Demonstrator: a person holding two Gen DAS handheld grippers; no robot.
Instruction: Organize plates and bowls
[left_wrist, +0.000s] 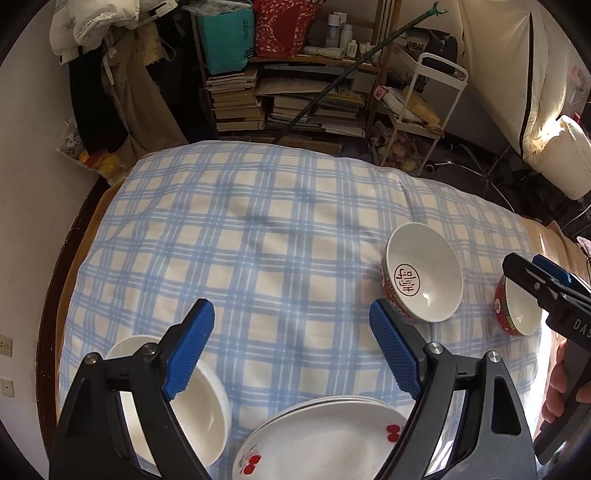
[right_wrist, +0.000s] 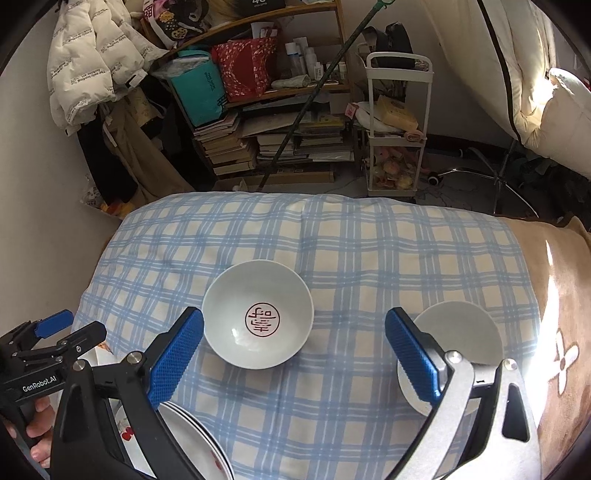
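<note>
My left gripper (left_wrist: 291, 347) is open and empty above the blue checked cloth (left_wrist: 258, 236). Under it lies a stack of white plates with cherry prints (left_wrist: 321, 439), and a plain white bowl (left_wrist: 199, 402) sits at its left finger. A red-rimmed bowl with a red seal inside (left_wrist: 424, 273) stands to the right, and a second red-rimmed bowl (left_wrist: 517, 310) sits beyond it. My right gripper (right_wrist: 295, 354) is open and empty above the sealed bowl (right_wrist: 258, 314). The second bowl (right_wrist: 458, 339) lies by its right finger. The plate stack (right_wrist: 192, 443) shows at lower left.
A cluttered bookshelf (right_wrist: 266, 122), a white trolley (right_wrist: 399, 129) and a leaning green pole (right_wrist: 310, 96) stand beyond the table's far edge. A brown blanket (right_wrist: 554, 332) covers the right side. The left gripper (right_wrist: 55, 343) shows in the right wrist view.
</note>
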